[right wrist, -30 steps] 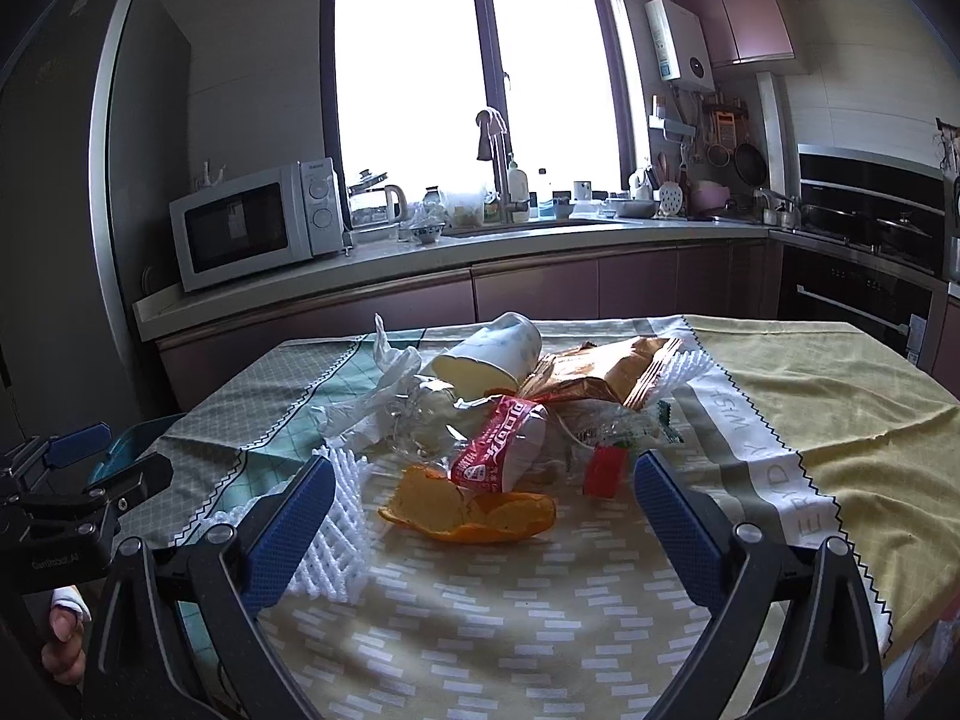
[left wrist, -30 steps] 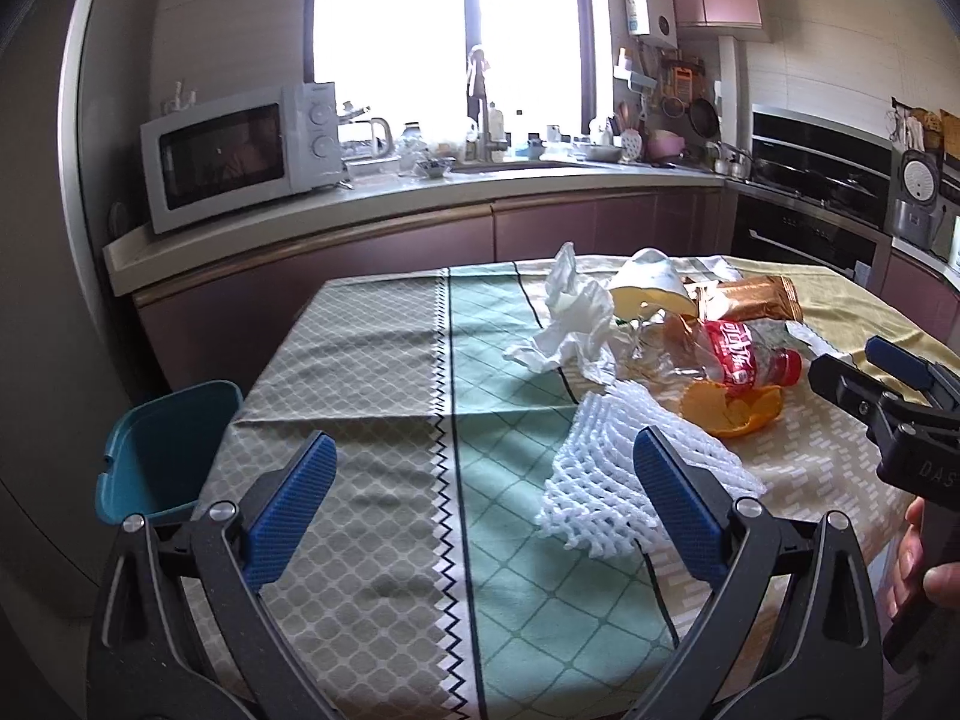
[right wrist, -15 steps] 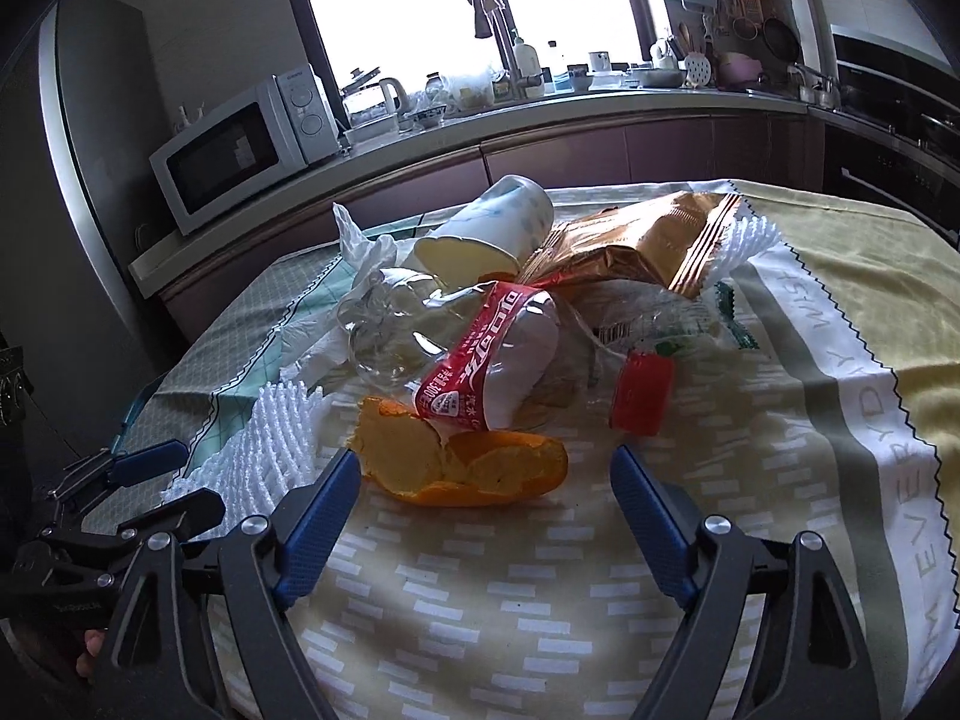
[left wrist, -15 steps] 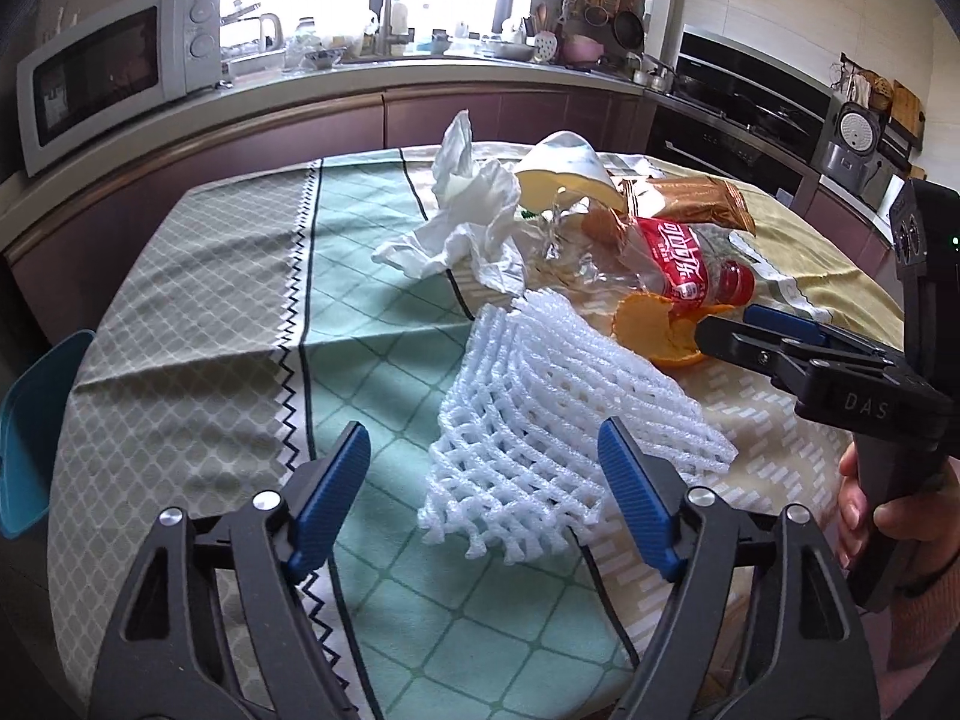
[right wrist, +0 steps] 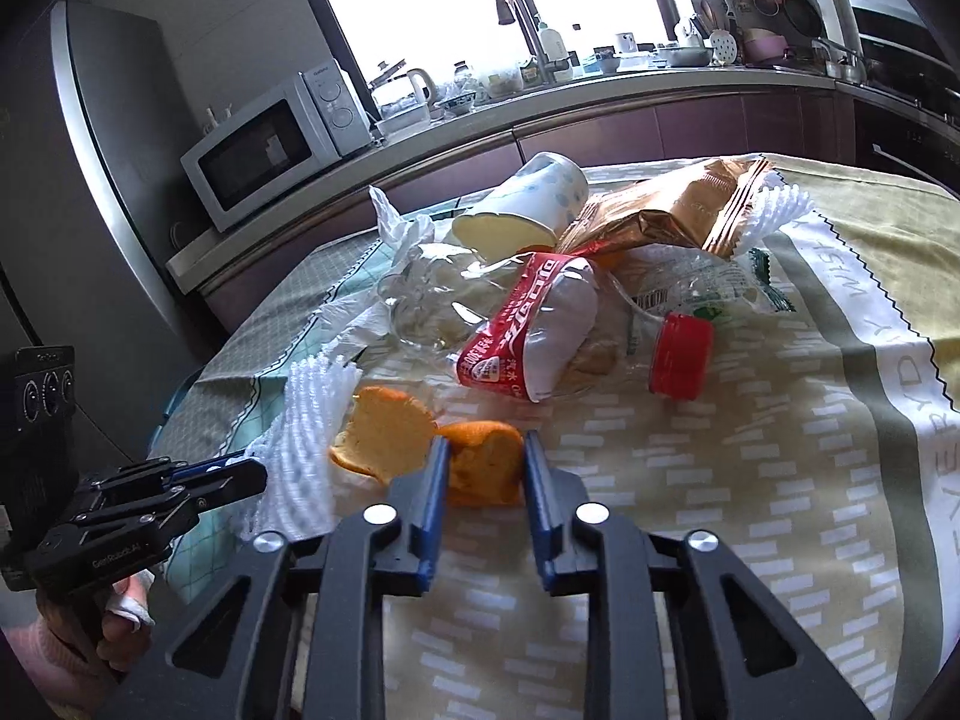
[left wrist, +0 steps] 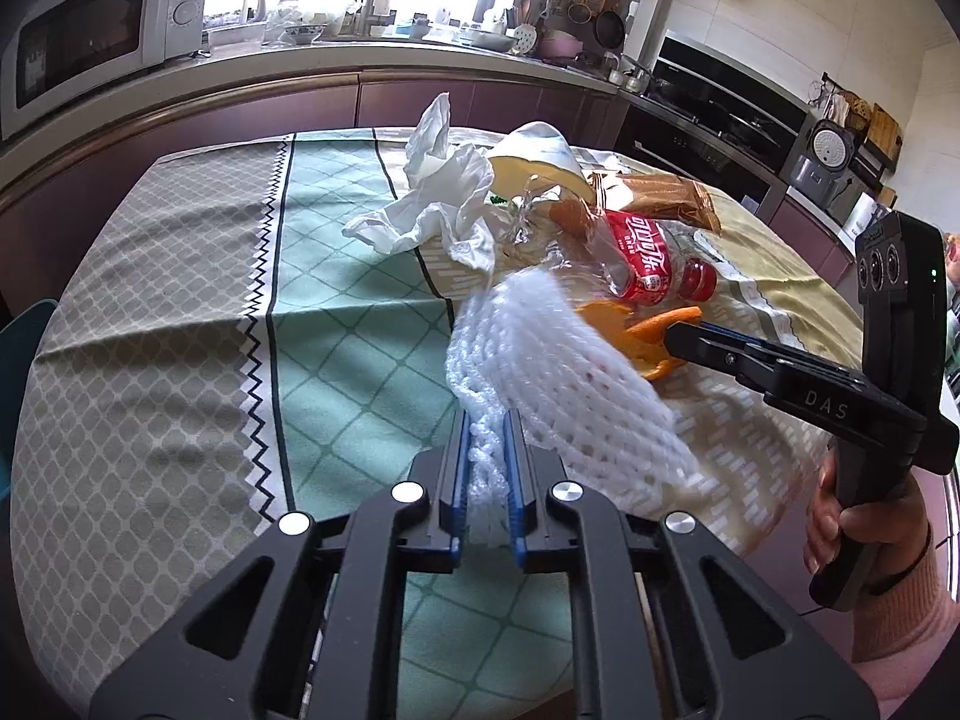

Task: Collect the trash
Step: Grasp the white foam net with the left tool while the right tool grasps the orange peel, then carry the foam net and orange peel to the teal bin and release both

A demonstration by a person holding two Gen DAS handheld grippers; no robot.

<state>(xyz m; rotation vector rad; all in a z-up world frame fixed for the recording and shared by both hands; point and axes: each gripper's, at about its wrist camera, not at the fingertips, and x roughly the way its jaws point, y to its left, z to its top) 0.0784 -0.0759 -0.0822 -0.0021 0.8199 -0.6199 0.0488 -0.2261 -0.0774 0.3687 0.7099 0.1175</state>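
White foam netting (left wrist: 558, 360) was pinched by the left gripper (left wrist: 487, 450) for removal; orange peel (right wrist: 480, 462), at three o'clock, was clamped by the right gripper (right wrist: 483, 468).

On your left, the white foam net (left wrist: 558, 372) is pinched at its near edge between blue pads, its body sagging right. The orange peel (right wrist: 432, 450) lies in curled pieces just right of it, one piece clamped. Behind it you see a crushed clear bottle (right wrist: 540, 330) with red label and red cap, lying on its side. Crumpled tissue (left wrist: 444, 198), a tipped paper cup (right wrist: 528, 207) and a brown snack bag (right wrist: 678, 210) lie behind.
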